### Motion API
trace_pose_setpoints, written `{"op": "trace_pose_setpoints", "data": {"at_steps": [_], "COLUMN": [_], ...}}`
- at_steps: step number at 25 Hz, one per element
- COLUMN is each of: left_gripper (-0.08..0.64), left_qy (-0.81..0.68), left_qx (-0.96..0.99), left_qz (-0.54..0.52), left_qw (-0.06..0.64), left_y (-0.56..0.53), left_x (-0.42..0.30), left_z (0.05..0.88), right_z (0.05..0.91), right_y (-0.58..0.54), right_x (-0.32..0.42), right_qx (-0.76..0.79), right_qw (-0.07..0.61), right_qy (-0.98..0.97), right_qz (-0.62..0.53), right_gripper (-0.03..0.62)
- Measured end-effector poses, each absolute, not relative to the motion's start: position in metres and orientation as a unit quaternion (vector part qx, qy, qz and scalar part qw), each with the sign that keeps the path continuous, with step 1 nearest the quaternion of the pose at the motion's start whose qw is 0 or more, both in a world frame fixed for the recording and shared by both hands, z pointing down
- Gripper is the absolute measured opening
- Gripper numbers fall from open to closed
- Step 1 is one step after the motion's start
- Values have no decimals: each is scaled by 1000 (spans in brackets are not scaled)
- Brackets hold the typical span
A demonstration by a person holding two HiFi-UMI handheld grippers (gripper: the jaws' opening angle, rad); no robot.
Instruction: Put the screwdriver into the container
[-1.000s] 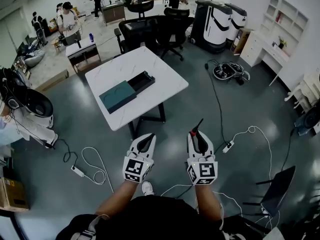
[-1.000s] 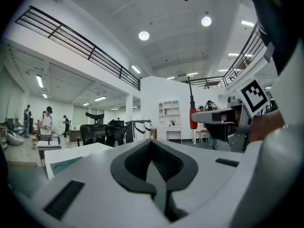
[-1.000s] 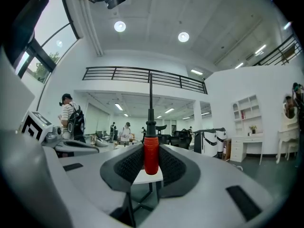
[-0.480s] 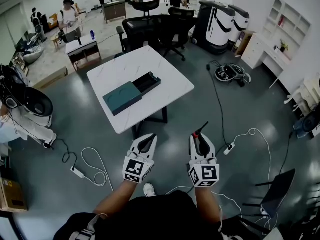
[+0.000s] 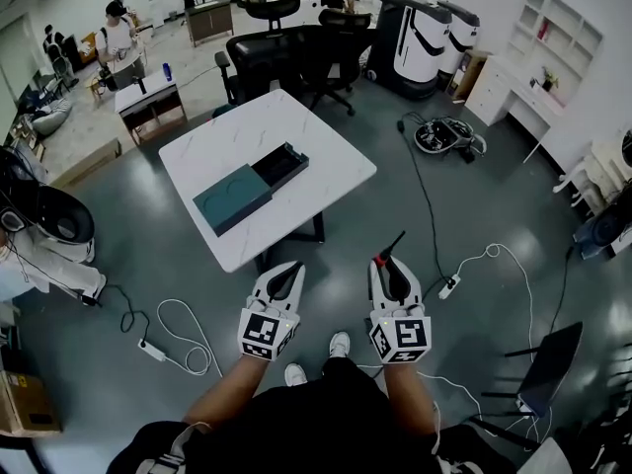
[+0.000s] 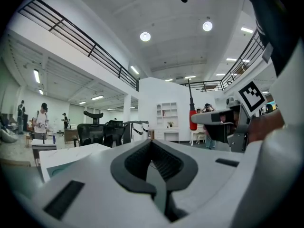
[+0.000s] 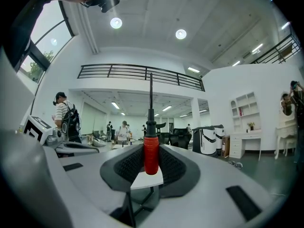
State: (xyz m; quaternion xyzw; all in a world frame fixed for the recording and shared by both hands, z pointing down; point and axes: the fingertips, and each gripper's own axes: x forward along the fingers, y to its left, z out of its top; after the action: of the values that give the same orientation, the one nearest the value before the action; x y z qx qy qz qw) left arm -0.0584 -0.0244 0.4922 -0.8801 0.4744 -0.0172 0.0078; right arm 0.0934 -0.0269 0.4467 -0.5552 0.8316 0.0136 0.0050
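Observation:
In the head view a white table (image 5: 331, 161) stands ahead of me on the grey floor. On it lies the container (image 5: 247, 188), a long dark box with a teal lid slid partly off its open end. Both grippers hang side by side in front of the table, well short of it. My right gripper (image 5: 387, 268) is shut on the screwdriver (image 5: 394, 248); its red handle (image 7: 151, 152) sits between the pads and its black shaft points up and forward. My left gripper (image 5: 286, 276) is shut and holds nothing. The left gripper view shows the screwdriver (image 6: 192, 119) off to the right.
Black office chairs (image 5: 286, 57) and white machines (image 5: 427, 30) stand beyond the table. Cables and power strips (image 5: 447, 286) lie on the floor right and left (image 5: 151, 349). A dark folding chair (image 5: 548, 368) is at the right. People are at the back left.
The head view has shifted a little, so the table sits slightly farther left. A shoe now shows between my arms. Both grippers keep their pose and the right one keeps its grip.

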Motion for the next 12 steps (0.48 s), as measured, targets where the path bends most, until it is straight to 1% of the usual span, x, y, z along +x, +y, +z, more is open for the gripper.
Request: {"op": "trace_pose_setpoints", "data": {"at_steps": [12], "left_gripper": [5], "left_qy": [477], "left_qx": [-879], "left_qz": [-31], "left_qw": [7], "left_y": [-91], "left_x": [-22], "left_z": [492], "right_z": [451], "right_y": [-100], "right_x": [127], "right_qx": [-550], "right_qw": [-4], "right_qy": [835], "right_qz": [20], "right_gripper": [112]}}
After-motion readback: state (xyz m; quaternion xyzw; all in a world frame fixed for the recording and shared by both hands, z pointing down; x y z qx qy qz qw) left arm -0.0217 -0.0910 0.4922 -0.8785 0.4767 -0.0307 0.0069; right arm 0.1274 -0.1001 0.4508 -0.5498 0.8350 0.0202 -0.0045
